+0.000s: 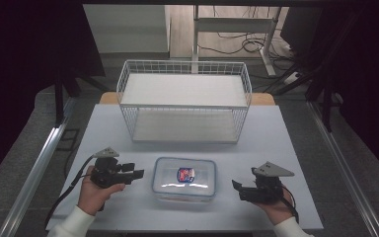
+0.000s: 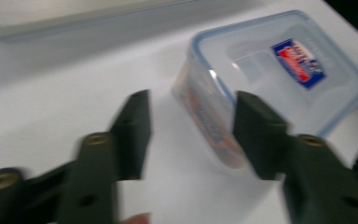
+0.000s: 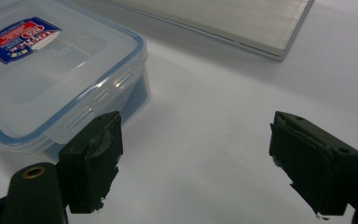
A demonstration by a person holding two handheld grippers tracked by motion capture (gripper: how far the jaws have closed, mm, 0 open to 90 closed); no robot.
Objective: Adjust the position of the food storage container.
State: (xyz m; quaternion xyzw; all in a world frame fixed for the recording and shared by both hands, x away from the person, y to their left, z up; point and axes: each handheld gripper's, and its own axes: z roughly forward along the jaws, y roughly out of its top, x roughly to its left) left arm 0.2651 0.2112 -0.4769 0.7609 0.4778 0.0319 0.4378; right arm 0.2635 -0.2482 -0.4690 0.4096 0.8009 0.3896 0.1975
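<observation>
Clear lidded container (image 1: pixel 184 179) lies on the white surface (image 1: pixel 276 143) between both grippers — left gripper (image 1: pixel 137 174) just beside its left end, right gripper (image 1: pixel 236 188) near its right; both have jaws spread, holding nothing.

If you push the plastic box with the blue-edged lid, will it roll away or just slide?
The plastic box would probably slide, not roll: it sits low and flat on the smooth white table. It looks stiff, and likely light, since nothing shows inside. Its glossy sides could be slippery.
</observation>
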